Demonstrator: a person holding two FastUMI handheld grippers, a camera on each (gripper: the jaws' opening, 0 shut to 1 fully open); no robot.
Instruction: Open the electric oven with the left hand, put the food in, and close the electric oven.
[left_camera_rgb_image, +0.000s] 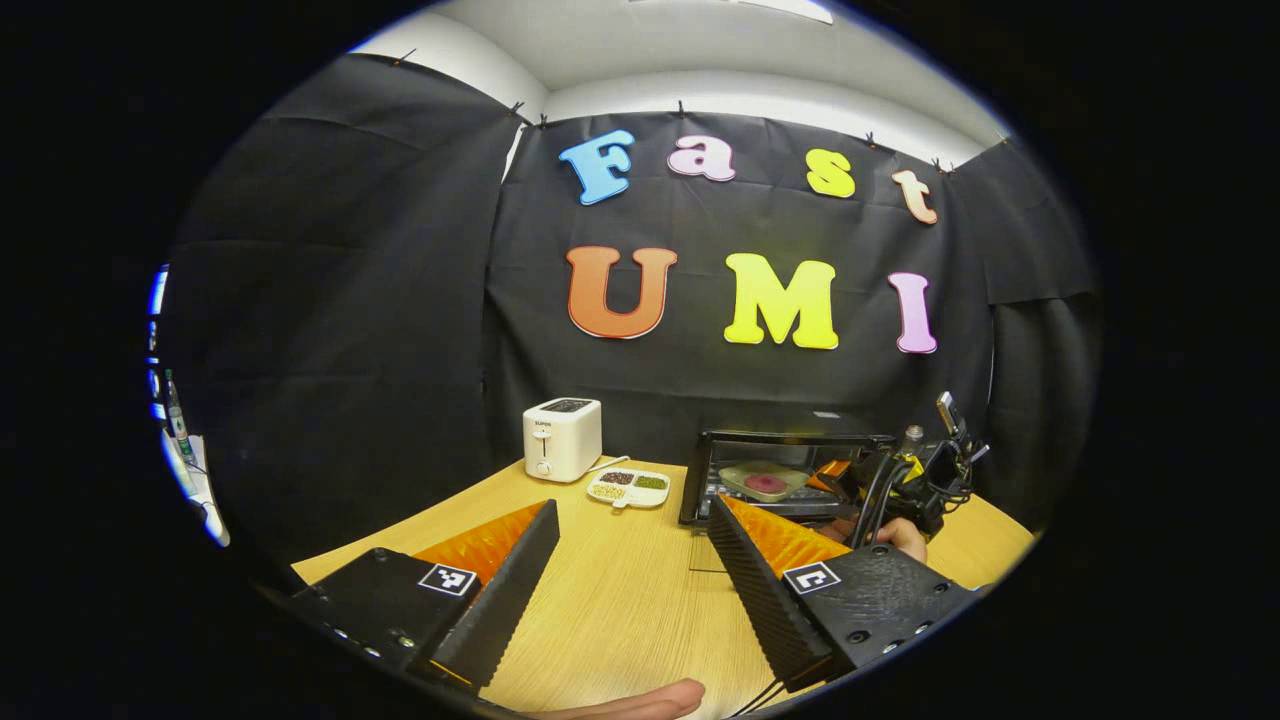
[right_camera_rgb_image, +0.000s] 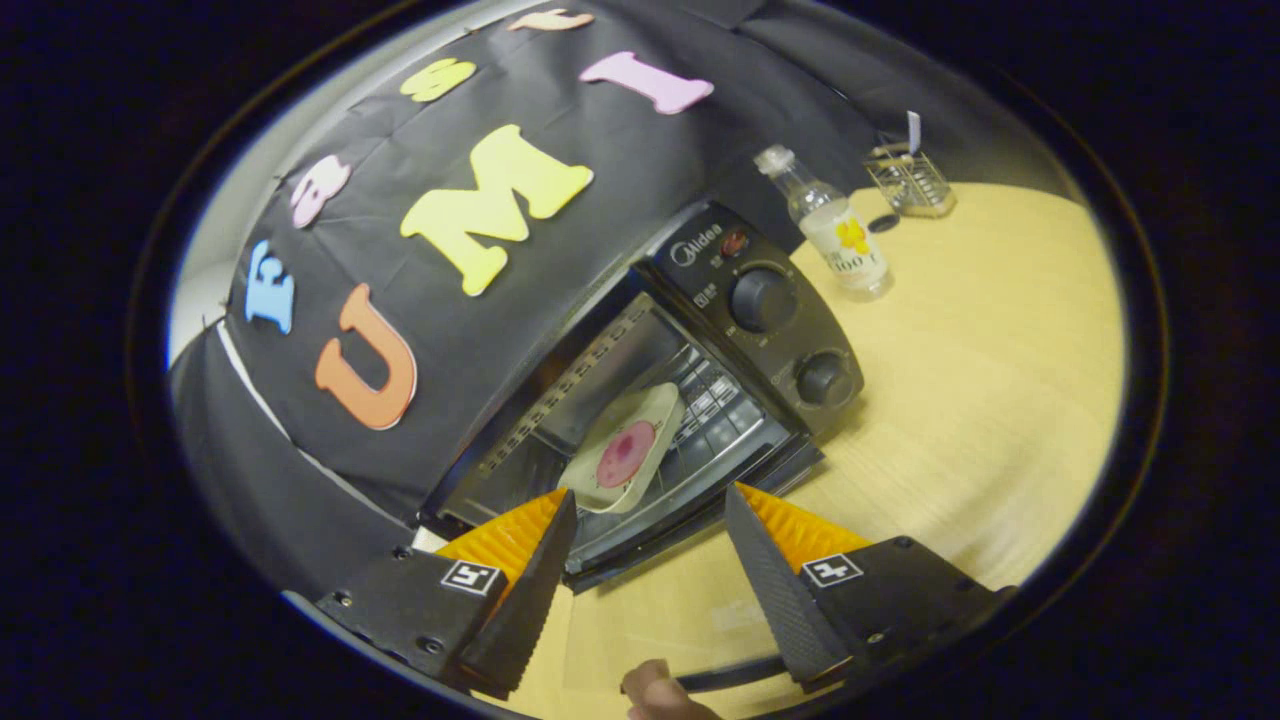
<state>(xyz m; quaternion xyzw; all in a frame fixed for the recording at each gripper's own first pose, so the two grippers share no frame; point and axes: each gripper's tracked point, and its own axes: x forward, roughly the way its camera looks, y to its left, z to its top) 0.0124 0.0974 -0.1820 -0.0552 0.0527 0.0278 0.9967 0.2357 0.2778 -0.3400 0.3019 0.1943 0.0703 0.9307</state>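
So the black electric oven at centre frame of the right gripper view has its door down, and the pale tray with pink food sits on its rack. Right gripper and left gripper both gape, holding nothing. Only closing looks left.

My left claw hangs above the counter, fingers spread wide, nothing between them. A fingertip of my hand shows at the bottom edge under it. My right claw is tilted hard to one side, fingers also spread wide and empty, no contact with anything. Part of my hand shows below it. In the left gripper view my right claw sits farther off, my hand wrapped on it.
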